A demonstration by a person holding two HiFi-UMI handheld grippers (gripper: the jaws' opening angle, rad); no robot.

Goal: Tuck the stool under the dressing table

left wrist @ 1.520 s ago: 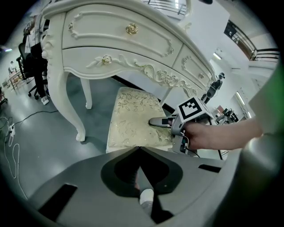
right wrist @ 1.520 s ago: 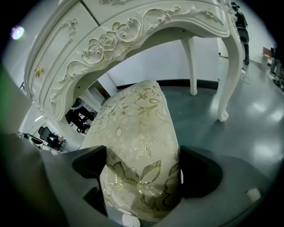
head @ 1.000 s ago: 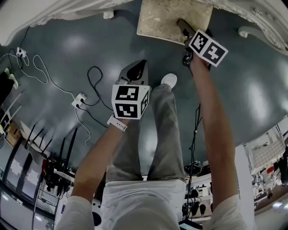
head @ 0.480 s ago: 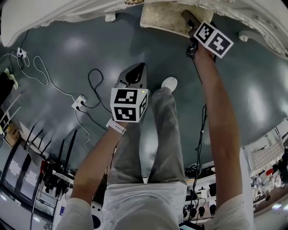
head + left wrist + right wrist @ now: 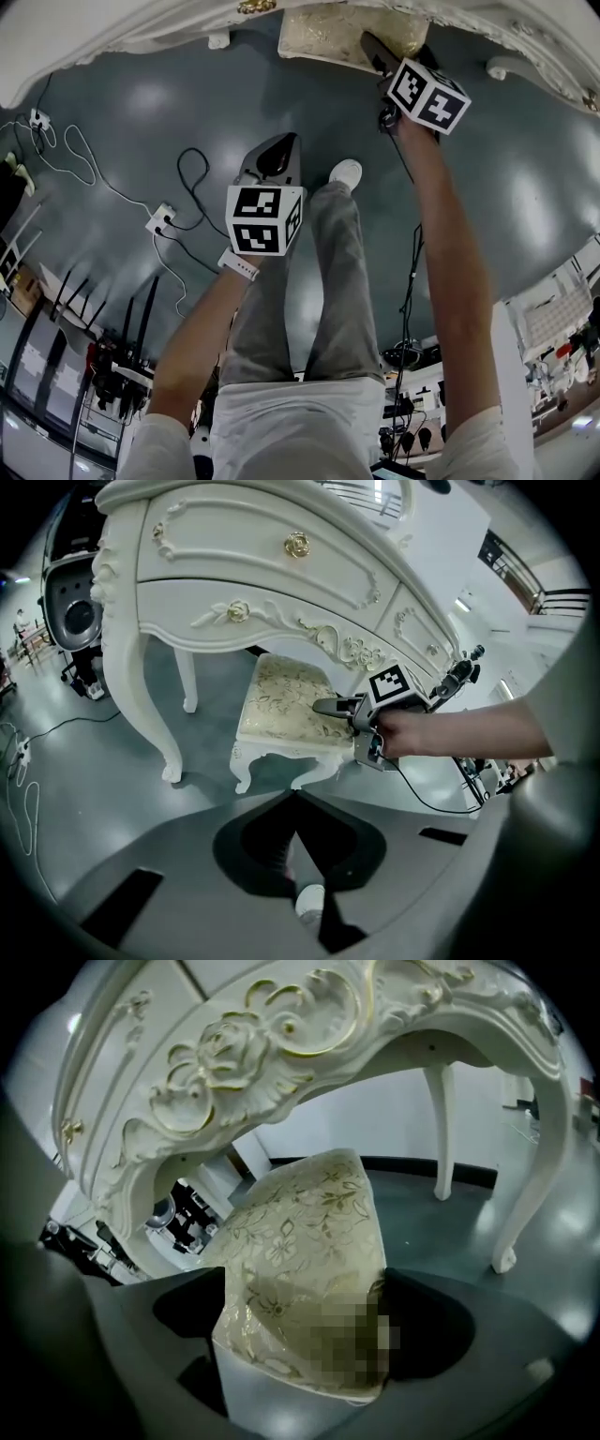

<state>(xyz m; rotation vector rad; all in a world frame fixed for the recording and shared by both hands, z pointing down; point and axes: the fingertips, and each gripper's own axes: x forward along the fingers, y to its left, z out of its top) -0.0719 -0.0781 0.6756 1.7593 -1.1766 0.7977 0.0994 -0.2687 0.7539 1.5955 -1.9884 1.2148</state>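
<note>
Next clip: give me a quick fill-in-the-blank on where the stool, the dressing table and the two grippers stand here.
1. The white stool with a cream floral cushion stands partly ____ the white carved dressing table.
2. The right gripper grips the stool's seat corner; the left gripper holds ____.
3. The left gripper's jaws are ____.
4. A white power strip lies on the grey ____.
Missing words: under; nothing; shut; floor.
</note>
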